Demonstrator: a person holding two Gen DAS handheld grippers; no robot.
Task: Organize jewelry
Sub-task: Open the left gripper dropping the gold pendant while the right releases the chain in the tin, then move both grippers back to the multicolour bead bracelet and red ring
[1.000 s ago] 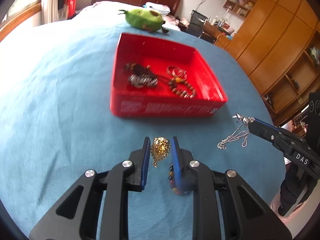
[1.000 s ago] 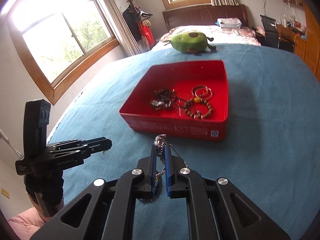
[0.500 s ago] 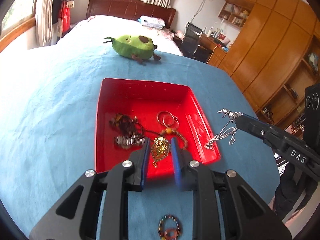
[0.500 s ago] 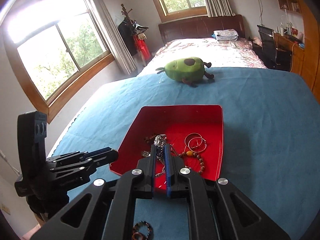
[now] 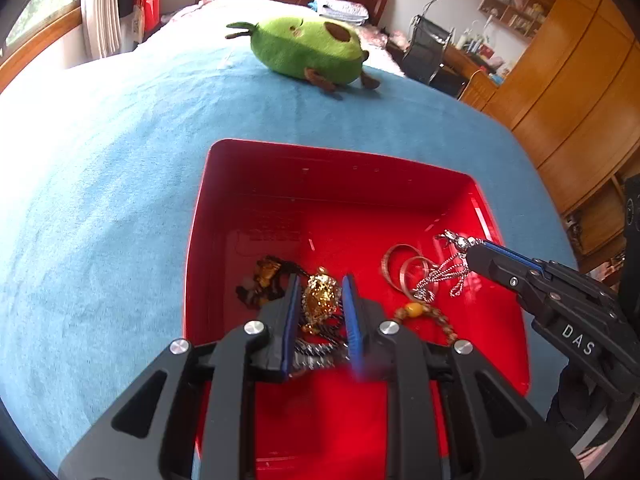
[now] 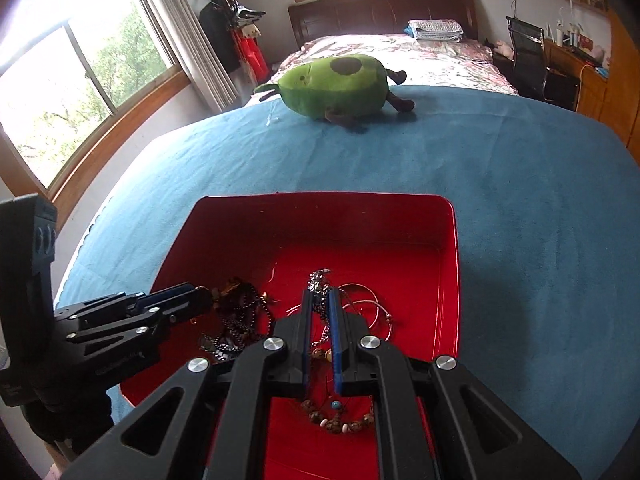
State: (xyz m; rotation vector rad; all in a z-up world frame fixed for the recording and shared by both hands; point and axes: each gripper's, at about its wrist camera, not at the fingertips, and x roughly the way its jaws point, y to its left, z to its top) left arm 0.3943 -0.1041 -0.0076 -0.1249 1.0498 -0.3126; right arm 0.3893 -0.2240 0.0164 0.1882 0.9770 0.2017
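A red tray [image 5: 340,178] lies on the blue cloth, and both grippers hang over its near half. My left gripper [image 5: 321,285] is shut on a gold pendant [image 5: 320,300] that sits between its blue pads. In the right wrist view the left gripper [image 6: 200,298] comes in from the left over a dark bead necklace [image 6: 236,320]. My right gripper [image 6: 320,294] is shut on a silver chain [image 6: 318,280]; from the left wrist view the silver chain [image 5: 440,276] dangles in loops from the right gripper [image 5: 474,248]. Two thin bangles [image 5: 404,268] and a brown bead bracelet [image 6: 340,424] rest in the tray [image 6: 320,197].
A green avocado plush [image 5: 308,52] lies on the blue cloth [image 5: 100,200] beyond the tray. Wooden wardrobes [image 5: 568,92] stand to the right, a window [image 6: 60,92] to the left, and a bed [image 6: 400,48] behind. The tray's far half is bare red floor.
Both grippers moved forward from in front of the tray to over its near half, each still holding its piece. A bead bracelet on the cloth dropped out of view.
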